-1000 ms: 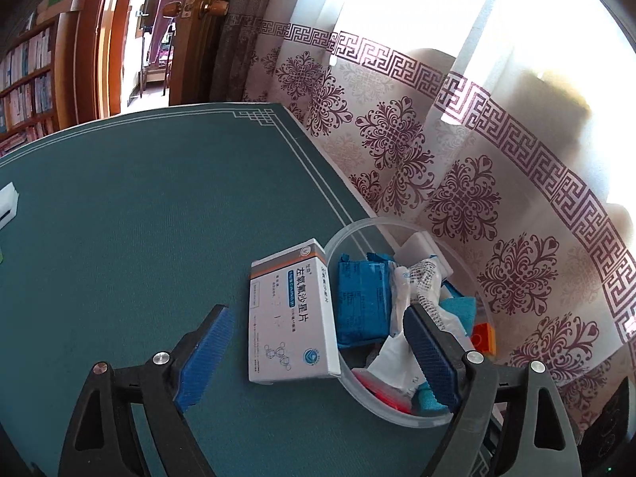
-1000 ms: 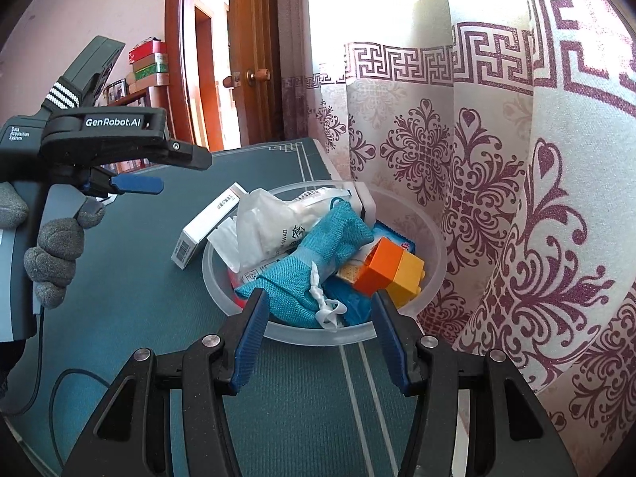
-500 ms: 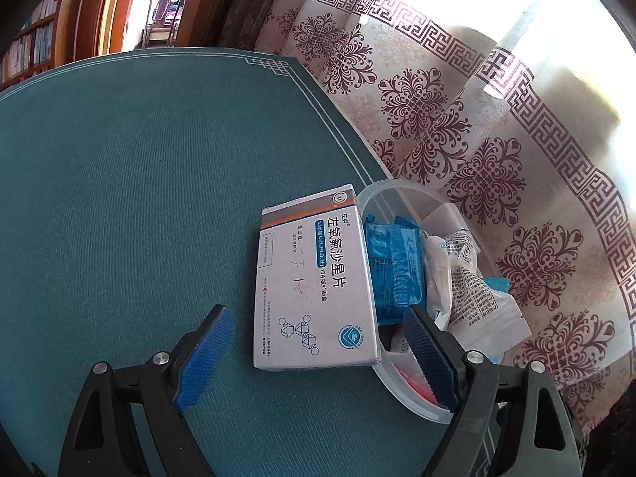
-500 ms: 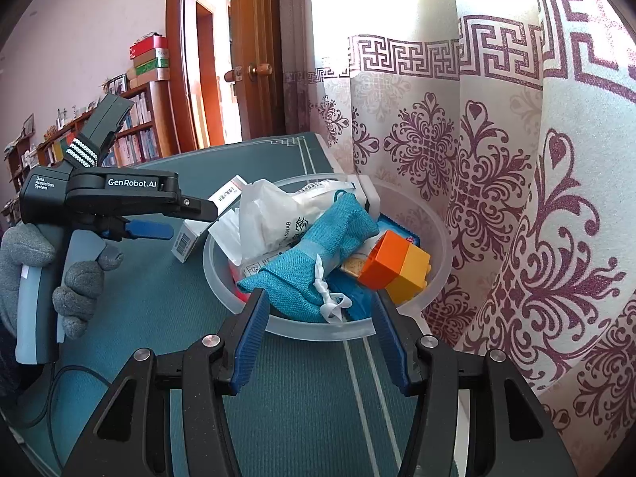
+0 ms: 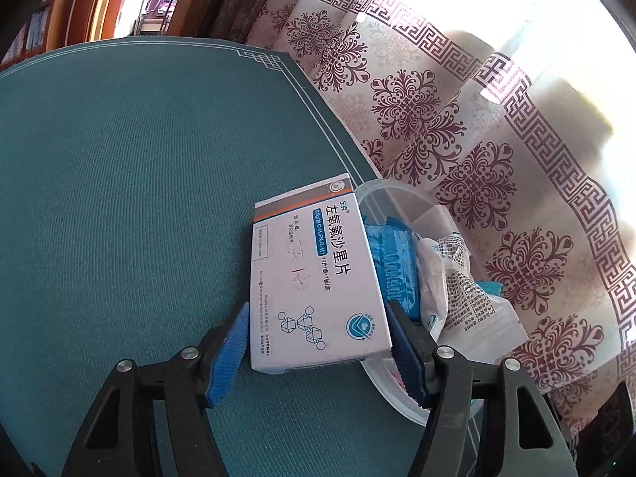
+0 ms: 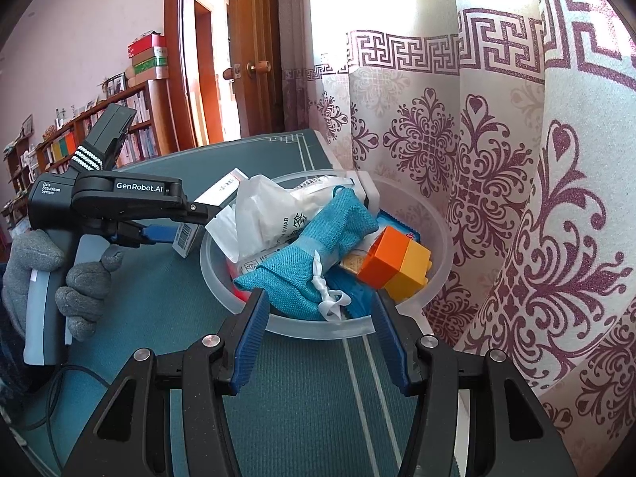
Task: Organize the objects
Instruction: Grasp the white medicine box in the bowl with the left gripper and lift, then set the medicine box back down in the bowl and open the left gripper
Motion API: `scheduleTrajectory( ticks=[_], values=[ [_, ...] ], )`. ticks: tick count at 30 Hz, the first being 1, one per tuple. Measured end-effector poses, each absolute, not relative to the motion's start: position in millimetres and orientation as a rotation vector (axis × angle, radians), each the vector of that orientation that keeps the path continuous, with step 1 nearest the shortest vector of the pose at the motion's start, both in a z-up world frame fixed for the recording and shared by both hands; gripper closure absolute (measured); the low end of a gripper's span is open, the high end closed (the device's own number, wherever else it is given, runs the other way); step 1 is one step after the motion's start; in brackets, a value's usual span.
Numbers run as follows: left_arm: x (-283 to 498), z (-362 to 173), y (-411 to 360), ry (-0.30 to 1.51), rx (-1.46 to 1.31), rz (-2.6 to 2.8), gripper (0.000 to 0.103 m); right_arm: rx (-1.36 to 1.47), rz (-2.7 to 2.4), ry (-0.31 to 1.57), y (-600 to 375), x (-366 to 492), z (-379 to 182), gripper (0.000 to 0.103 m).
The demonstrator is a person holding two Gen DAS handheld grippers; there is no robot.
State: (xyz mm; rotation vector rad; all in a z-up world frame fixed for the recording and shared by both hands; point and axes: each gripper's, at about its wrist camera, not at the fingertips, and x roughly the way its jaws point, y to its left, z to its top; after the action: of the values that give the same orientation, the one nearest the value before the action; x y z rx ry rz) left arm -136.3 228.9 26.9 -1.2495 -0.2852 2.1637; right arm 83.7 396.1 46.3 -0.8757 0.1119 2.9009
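A white medicine box leans on the rim of a clear plastic bowl at the table's right edge. My left gripper has its blue pads on both sides of the box's near end, closed against it. In the right wrist view the bowl holds a teal pouch, white packets and an orange and yellow block. The left gripper shows there at the box. My right gripper is open and empty just before the bowl's near rim.
The green table mat spreads to the left. A patterned curtain hangs right behind the bowl. A wooden door and bookshelves stand beyond the table. A cable lies at the near left.
My left gripper has moved forward onto the medicine box and its fingers have closed in on the box's sides. The right gripper has stayed open before the bowl.
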Motion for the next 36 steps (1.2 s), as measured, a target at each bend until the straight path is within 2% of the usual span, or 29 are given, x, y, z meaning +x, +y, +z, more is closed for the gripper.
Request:
scheduleTrajectory(
  ticks=[23, 27, 30, 32, 36],
  values=[
    [-120, 56, 295, -0.050, -1.042, 2.081, 0.035, -0.871, 2.905, 0.120, 399, 84, 48, 0.048],
    [-129, 50, 295, -0.059, -1.068, 2.111, 0.034, -0.868, 2.905, 0.120, 399, 84, 48, 0.048],
    [-137, 47, 287, -0.103, -1.097, 2.142, 0.032, -0.868, 2.905, 0.120, 399, 84, 49, 0.048],
    [-139, 47, 279, -0.135, -1.107, 2.154, 0.025, -0.867, 2.904, 0.118, 399, 83, 49, 0.048],
    [-137, 50, 270, -0.151, -1.099, 2.169, 0.022, -0.856, 2.905, 0.104, 398, 84, 50, 0.048]
  ],
)
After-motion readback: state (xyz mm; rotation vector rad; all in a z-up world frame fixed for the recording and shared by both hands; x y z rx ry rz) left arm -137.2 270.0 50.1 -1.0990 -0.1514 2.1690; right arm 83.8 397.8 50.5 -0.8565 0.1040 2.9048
